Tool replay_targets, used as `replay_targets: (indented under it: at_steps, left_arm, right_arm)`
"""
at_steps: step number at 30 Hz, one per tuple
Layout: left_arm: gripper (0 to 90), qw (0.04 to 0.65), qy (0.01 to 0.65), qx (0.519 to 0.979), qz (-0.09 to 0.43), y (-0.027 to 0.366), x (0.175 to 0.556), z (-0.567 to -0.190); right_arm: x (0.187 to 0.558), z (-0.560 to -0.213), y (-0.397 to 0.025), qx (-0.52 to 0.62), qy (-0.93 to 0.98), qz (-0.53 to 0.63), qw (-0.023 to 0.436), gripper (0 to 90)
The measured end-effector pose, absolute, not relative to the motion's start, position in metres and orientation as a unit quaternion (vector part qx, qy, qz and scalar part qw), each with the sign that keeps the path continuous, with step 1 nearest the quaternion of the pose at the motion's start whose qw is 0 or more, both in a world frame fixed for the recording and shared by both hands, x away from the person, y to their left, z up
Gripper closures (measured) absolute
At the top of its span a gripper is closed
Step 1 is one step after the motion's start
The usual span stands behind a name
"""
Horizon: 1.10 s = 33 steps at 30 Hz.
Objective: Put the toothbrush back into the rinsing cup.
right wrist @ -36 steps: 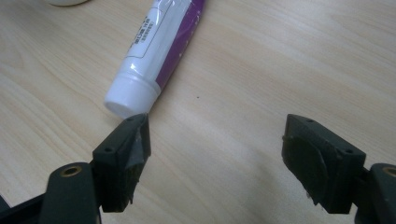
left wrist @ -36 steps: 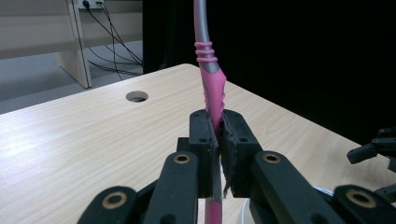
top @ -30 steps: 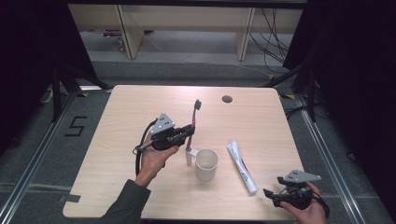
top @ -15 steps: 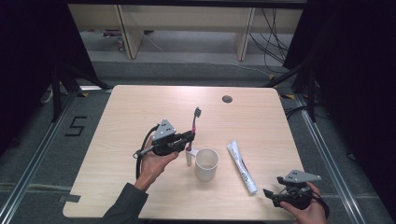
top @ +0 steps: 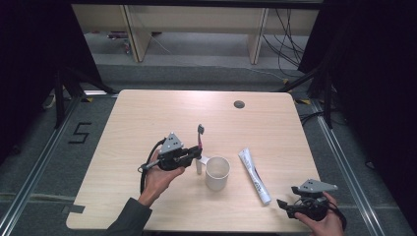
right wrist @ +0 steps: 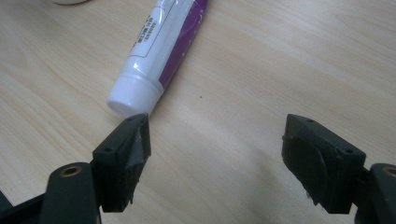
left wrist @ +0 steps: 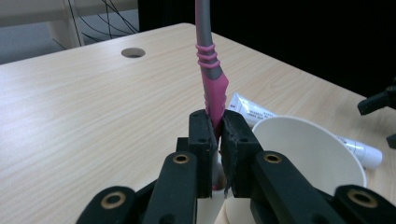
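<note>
Left gripper [top: 195,156] pinches the pink-and-grey plastic toothbrush [left wrist: 211,74] upright, head up, just at 9 o'clock of the white paper cup [top: 217,173]. Looks like the carry step; next: shift over the rim, lower, release. Right gripper [right wrist: 215,158] spread wide, idle, near the white-and-purple toothpaste tube [right wrist: 161,49]. Tube print too blurred to read.

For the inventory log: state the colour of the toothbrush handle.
The toothbrush handle is pink with a grey upper shaft, clearest in the left gripper view.
</note>
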<state>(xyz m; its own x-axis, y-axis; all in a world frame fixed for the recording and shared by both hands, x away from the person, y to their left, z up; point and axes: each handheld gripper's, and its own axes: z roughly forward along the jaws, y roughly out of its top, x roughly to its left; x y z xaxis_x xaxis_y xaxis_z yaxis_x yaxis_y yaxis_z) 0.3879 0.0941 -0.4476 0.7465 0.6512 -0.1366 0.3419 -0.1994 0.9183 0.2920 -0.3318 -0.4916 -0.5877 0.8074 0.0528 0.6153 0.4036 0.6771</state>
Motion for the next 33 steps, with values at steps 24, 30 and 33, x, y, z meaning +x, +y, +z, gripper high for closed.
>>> replay_targets:
  at_steps: [24,30,33]
  left_arm:
    - [48.4,0.537,0.359,0.753,0.127,0.099,0.38,-0.445]
    - [33.6,0.533,0.366,0.752,0.129,0.107,0.375,-0.435]
    - [31.2,0.532,0.368,0.751,0.131,0.111,0.37,-0.432]
  right_arm:
    - [0.291,-0.491,-0.331,0.436,0.824,0.333,0.14,24.7]
    - [0.292,-0.492,-0.332,0.429,0.826,0.335,0.145,24.7]
    - [0.29,-0.491,-0.33,0.443,0.821,0.333,0.138,24.7]
